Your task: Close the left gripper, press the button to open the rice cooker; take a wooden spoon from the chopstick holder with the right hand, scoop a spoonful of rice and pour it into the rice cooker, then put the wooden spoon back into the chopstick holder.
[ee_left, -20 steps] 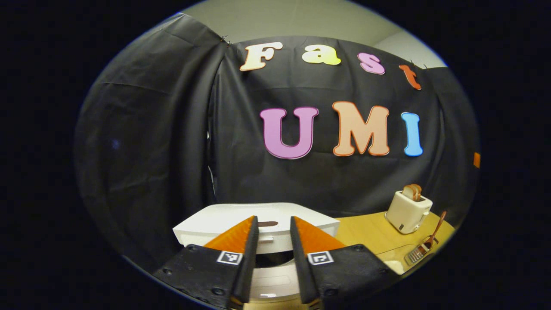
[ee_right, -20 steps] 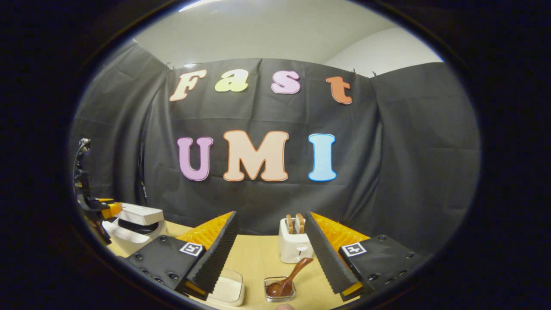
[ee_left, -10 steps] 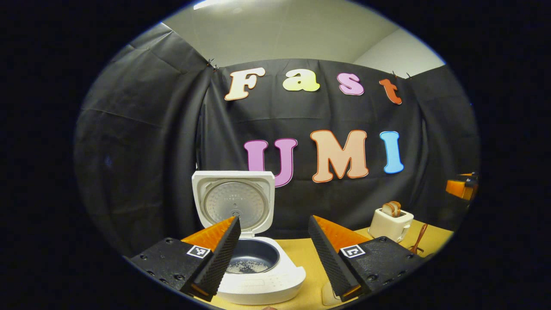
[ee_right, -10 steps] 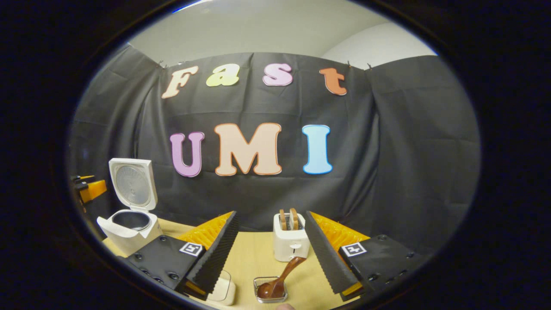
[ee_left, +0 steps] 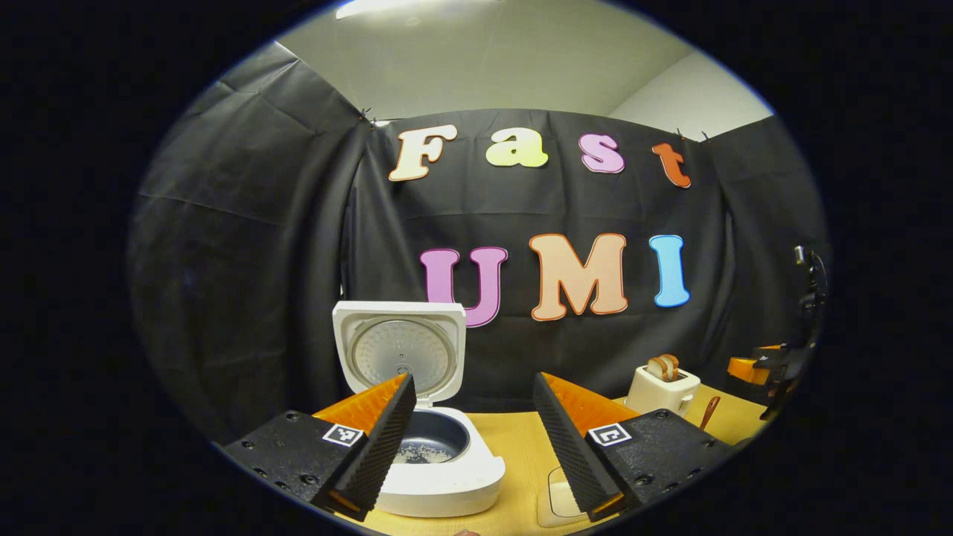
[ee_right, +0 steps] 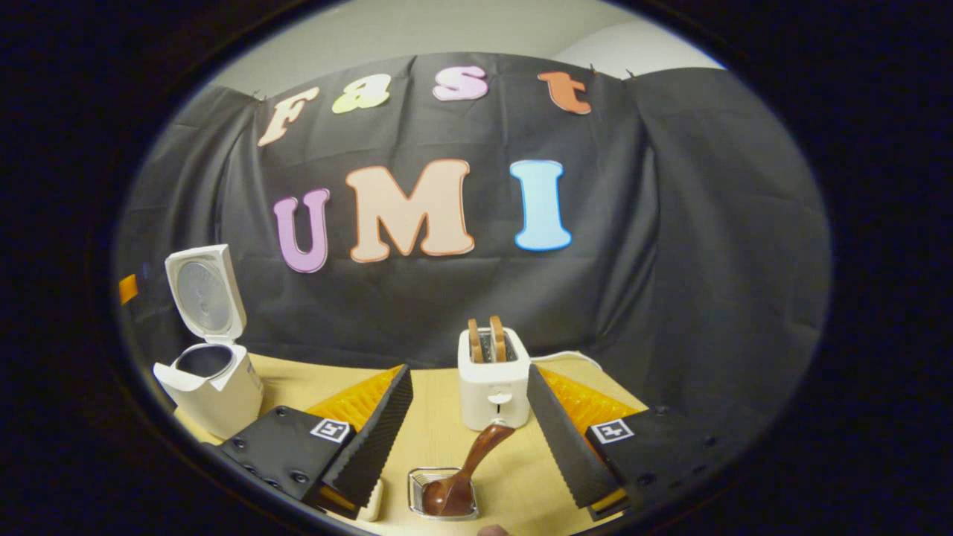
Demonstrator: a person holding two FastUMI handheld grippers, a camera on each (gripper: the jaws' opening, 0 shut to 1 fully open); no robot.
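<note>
Both views face booth wall low over table (ee_left: 521, 454); shared: rice cooker (ee_left: 435, 465), toaster (ee_right: 493, 378).

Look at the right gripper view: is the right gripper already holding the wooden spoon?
No. The right gripper is open, and the wooden spoon rests untouched in the chopstick holder.

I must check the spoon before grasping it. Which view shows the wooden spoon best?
The right gripper view: the wooden spoon leans in its holder, whole, between the open fingers. The left gripper view catches just its handle.
</note>
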